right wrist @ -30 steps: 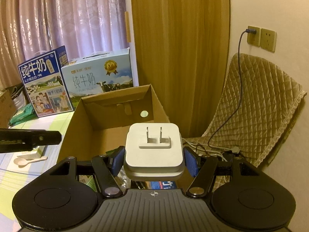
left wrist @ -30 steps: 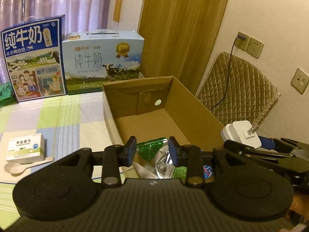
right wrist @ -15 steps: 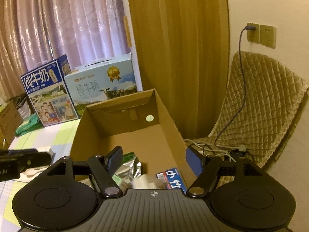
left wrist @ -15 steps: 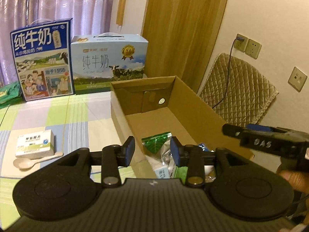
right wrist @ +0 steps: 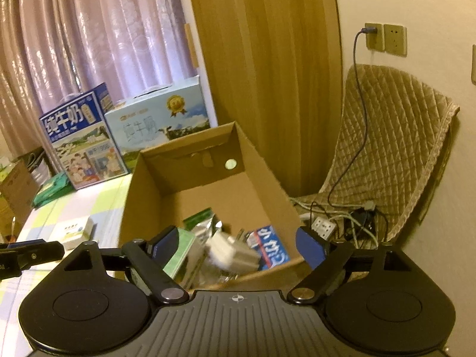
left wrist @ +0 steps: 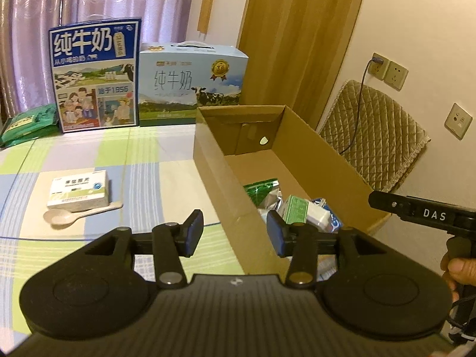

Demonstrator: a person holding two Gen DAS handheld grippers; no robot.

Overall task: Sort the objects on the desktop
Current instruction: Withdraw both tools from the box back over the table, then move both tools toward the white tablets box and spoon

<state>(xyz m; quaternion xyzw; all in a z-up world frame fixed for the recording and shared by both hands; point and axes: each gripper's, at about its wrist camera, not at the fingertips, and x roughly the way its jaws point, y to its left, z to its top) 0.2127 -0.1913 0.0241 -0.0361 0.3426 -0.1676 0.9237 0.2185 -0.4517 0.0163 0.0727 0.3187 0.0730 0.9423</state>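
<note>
L wrist view: left claw (left wrist: 235, 232) part open, nothing between the pads, held over the near-left wall of the cardboard box (left wrist: 321, 163). Ahead-left of claw on the worktop (left wrist: 154, 160): small medicine box (left wrist: 78, 190) with a pale spoon (left wrist: 78, 214) touching its near edge. Both unsorted yet. Judgement: medicine box light, stiff card, flat sides; take across the short faces. Spoon light, low-lying, prob. slippery; pinch at handle, hard to get under. Far ahead: two milk cartons (left wrist: 190, 84) upright vs. curtain. Right of claw: other tool's body, hand (left wrist: 459, 270) on its grip.

R wrist view: right claw (right wrist: 238, 244) wide open, empty, over the box's near end. Just ahead, below: white charger (right wrist: 226, 251) (blurred) lying on foil packets and a blue pack (right wrist: 272, 247) inside box. Charger dense, hard, smooth.

Room: checked cloth on worktop, green/lilac; wall sockets, quilted chair cover, cable tangle to right of box.
</note>
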